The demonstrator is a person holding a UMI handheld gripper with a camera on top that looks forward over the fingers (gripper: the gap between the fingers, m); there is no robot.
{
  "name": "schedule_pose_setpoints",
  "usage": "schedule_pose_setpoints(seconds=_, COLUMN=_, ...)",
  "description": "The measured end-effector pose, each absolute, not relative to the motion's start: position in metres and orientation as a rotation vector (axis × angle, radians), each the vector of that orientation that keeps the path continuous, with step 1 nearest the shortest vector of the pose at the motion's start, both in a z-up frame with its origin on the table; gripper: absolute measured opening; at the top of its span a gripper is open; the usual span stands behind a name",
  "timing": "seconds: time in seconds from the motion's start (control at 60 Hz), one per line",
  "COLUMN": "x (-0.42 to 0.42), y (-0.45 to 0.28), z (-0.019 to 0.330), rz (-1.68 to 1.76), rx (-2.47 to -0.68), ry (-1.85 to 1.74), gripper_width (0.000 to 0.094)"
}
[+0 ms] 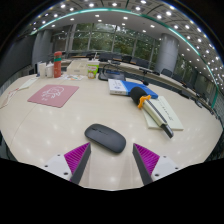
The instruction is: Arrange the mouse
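Grey mouse (pixel 105 138) lies on table (pixel 40 130) ahead of spread claw (pixel 111 158).

Dark mouse (pixel 105 138) on pale table (pixel 60 125), just ahead of open gripper (pixel 110 160), pink mat (pixel 53 95) beyond

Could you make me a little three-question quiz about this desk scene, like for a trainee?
1. True or false: the gripper is squeezing the mouse.
2. What colour is the mat beyond the mouse?
A. pink
B. green
C. black
3. Fill in: the mouse rests on the ___.

Key:
1. False; its fingers are open, the mouse lies just ahead of them.
2. A.
3. Table.
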State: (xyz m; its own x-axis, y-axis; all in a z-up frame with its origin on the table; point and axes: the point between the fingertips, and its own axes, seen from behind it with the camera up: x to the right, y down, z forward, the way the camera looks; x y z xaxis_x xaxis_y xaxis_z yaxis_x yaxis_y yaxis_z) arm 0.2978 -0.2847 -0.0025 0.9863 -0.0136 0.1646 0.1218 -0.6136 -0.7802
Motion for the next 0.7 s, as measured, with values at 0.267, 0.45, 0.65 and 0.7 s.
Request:
schedule_pose_setpoints(seconds=0.267, x=0.302, y=-0.239, z=-0.006, rz=-0.114, rx=-2.215, ry=-0.100, gripper_width=0.0853)
schedule_pose_setpoints(seconds=0.45, x=0.299, y=-0.209, z=-0.010, rz=-0.034, rx=-2.216, ry=-0.082, gripper_width=0.0788)
schedule_pose_setpoints(seconds=0.65, x=0.291, y=-0.191, z=-0.013, rz=0.004, rx=-2.213, ry=-0.087, gripper_width=0.0466)
schedule_pose_setpoints(seconds=0.7, x=0.290, y=-0.190, z=-0.012, rz=0.005, rx=-2.213, ry=-0.087, gripper_width=0.0441)
